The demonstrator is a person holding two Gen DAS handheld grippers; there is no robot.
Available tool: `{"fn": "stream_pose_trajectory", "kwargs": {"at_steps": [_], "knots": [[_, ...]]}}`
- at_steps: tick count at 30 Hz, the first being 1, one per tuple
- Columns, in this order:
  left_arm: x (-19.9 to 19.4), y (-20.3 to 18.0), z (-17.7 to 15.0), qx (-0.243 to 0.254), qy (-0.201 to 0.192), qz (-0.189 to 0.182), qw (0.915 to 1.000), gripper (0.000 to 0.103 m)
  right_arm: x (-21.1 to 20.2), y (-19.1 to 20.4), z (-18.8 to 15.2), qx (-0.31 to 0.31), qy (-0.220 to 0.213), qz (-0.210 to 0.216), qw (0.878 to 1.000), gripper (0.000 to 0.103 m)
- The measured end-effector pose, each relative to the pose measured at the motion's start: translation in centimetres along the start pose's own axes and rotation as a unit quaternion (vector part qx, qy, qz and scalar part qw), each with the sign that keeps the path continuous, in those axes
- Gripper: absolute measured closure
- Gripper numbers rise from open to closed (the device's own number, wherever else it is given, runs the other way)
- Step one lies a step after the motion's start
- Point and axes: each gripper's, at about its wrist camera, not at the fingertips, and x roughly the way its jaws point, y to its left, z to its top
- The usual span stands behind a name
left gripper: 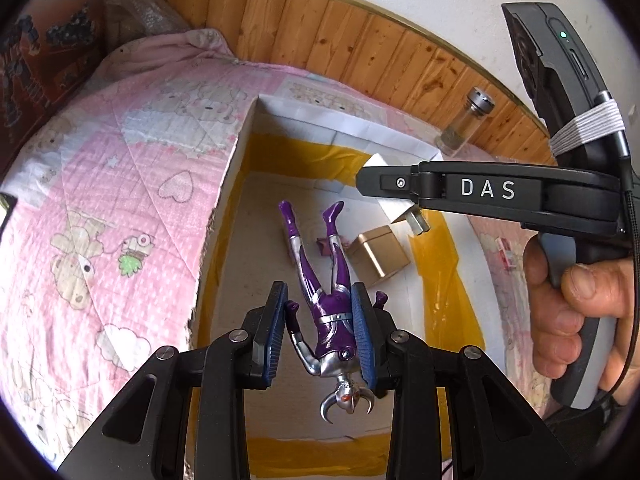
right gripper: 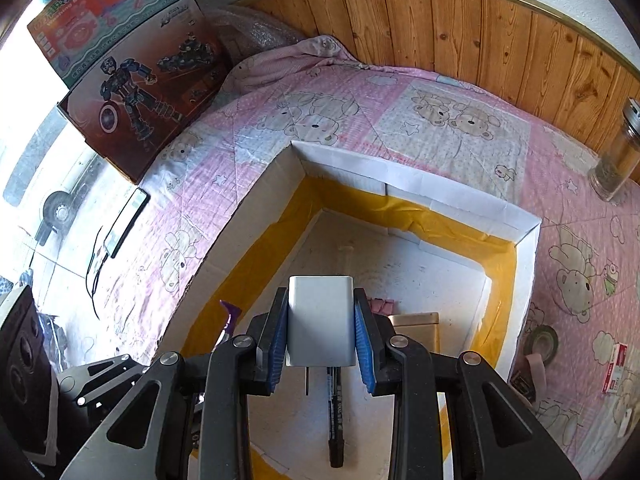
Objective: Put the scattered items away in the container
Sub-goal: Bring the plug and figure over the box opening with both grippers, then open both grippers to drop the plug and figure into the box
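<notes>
Hanging over the box [left gripper: 248,128], your left hand-held gripper [left gripper: 324,332] clamps the figure [left gripper: 328,300]; your right hand-held gripper [right gripper: 321,330] grips a charger [right gripper: 321,320]. Inside: tin [left gripper: 378,254], pen [right gripper: 334,408]. Left on the bed [right gripper: 440,128]: tape [right gripper: 544,340], packet [right gripper: 614,368], jar [right gripper: 616,160].
</notes>
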Motion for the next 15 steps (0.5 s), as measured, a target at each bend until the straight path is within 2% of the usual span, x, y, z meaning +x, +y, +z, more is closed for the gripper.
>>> {"fn": "stream_pose_trajectory", "kwargs": {"at_steps": [3,6,10,15], "knots": [[0.2,0.2,-0.3,-0.002,0.005,0.007,1.0000,0.070,0.4,-0.7,0.8,0.006,0.002,-0.008,1.000,0.072],[-0.1,0.6,-0.6,-0.005,0.013,-0.003,0.9999,0.070,0.9,-1.3,1.6,0.003,0.012,-0.015,1.000,0.072],[-0.5,0.2,-1.2,0.015,0.005,0.024,0.9996,0.070,2.3,-1.6,2.0,-0.007,0.029,-0.025,0.999,0.072],[-0.3,-1.3,-1.7,0.054,0.012,0.029,0.9980,0.070,3.7,-2.0,2.2,-0.009,0.040,-0.031,0.999,0.072]]}}
